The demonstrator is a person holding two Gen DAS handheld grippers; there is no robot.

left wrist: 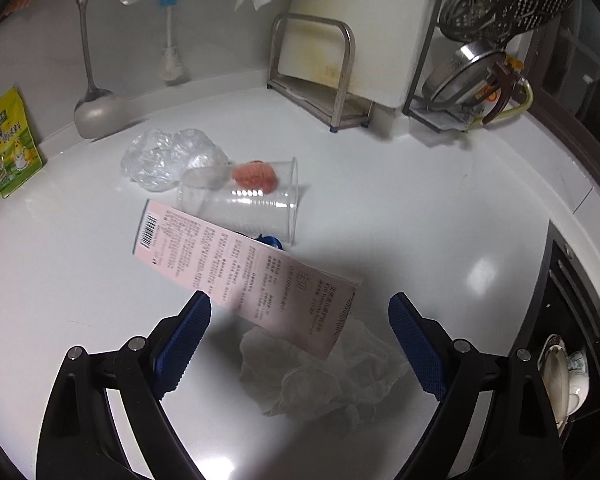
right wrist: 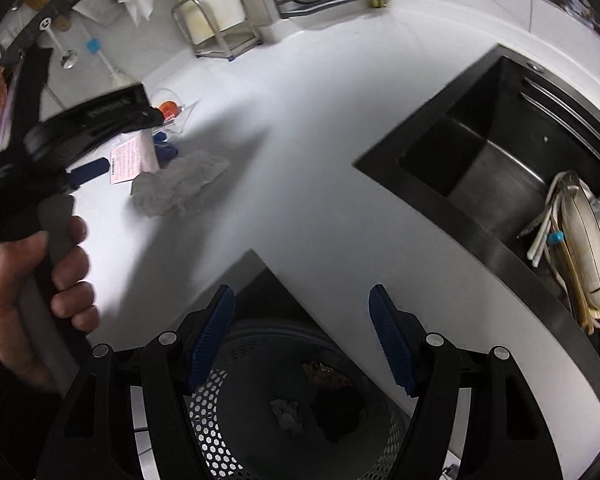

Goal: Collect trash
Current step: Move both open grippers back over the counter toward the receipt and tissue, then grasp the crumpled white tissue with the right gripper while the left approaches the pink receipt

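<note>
My left gripper (left wrist: 300, 320) is open and hovers low over the white counter (left wrist: 400, 208). A pink printed packet (left wrist: 244, 276) lies partly between its fingers, over a crumpled white wrapper (left wrist: 324, 372). Beyond them a clear plastic cup (left wrist: 244, 208) lies on its side next to a pink-orange scrap (left wrist: 256, 176) and a crumpled clear bag (left wrist: 168, 160). My right gripper (right wrist: 302, 320) is open and holds nothing. It hangs over a perforated bin (right wrist: 216, 412) with scraps inside. The wrapper (right wrist: 180, 184) and packet (right wrist: 126, 160) show at the left, where a hand (right wrist: 40, 280) holds the left gripper.
A green seasoning pouch (left wrist: 12, 144), a ladle (left wrist: 96, 112) and a brush stand along the back wall. A cutting board in a metal rack (left wrist: 320, 80) and a dish rack (left wrist: 500, 40) sit at the back right. A dark sink (right wrist: 480, 168) with plates (right wrist: 580, 260) lies to the right.
</note>
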